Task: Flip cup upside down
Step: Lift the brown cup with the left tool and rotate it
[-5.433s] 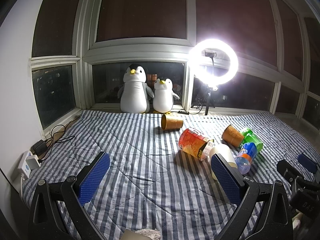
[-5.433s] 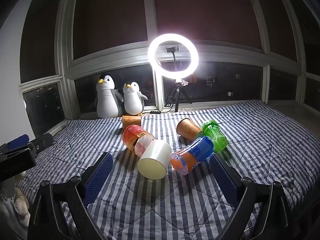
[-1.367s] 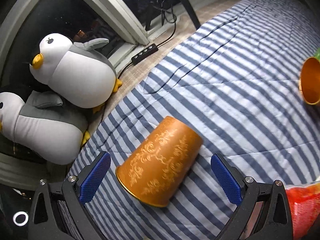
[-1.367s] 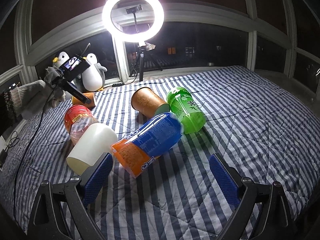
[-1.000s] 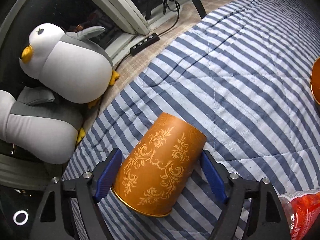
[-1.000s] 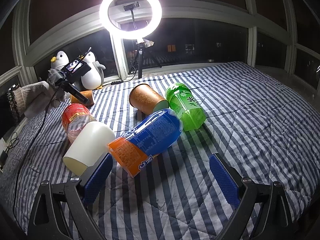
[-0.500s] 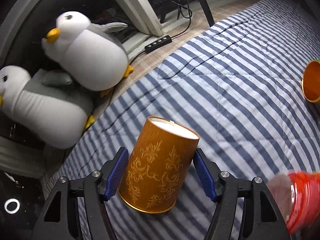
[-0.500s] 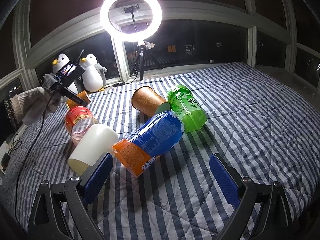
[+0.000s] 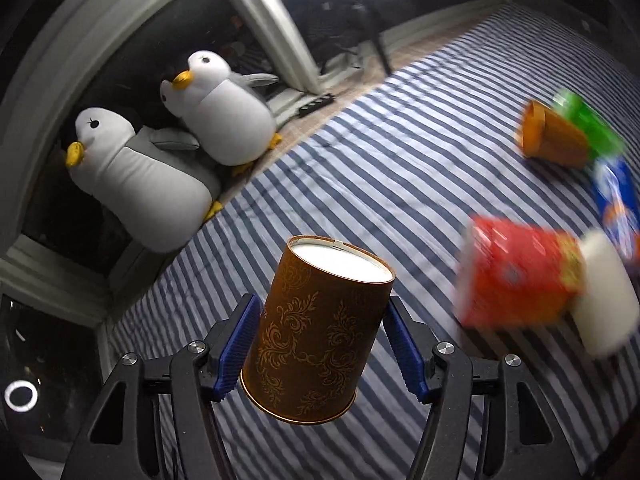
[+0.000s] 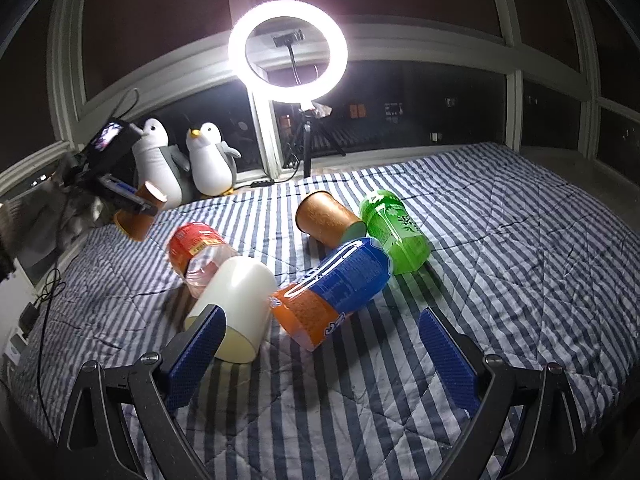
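Left claw [image 9: 320,350] clamped on the brown patterned paper cup [image 9: 316,332], blue pads [image 9: 239,346] pressed on both sides of it; cup is in the air above the striped bed cover [image 9: 400,168], white base up and tilted away, open rim down toward the camera. In the right wrist view the same cup [image 10: 138,212] shows at far left, held up by the left claw near the two plush penguins [image 10: 188,160] on the window ledge. Moving right on the bed: red-labelled clear bottle [image 10: 196,248] lying on its side, touching a white cup [image 10: 236,304] also on its side, mouth toward the camera. Next, a blue-and-orange soda bottle [image 10: 336,284] lying down, just beside a second brown paper cup [image 10: 326,214] on its side and a green bottle [image 10: 394,236] on its side. Ring light [image 10: 288,50] on a tripod stands behind them at the window. Right claw [image 10: 320,344] wide open, holding nothing, hovering low over the bed in front of the bottles; left blue pad [image 10: 198,340] overlaps the white cup in view, can't tell if it touches.
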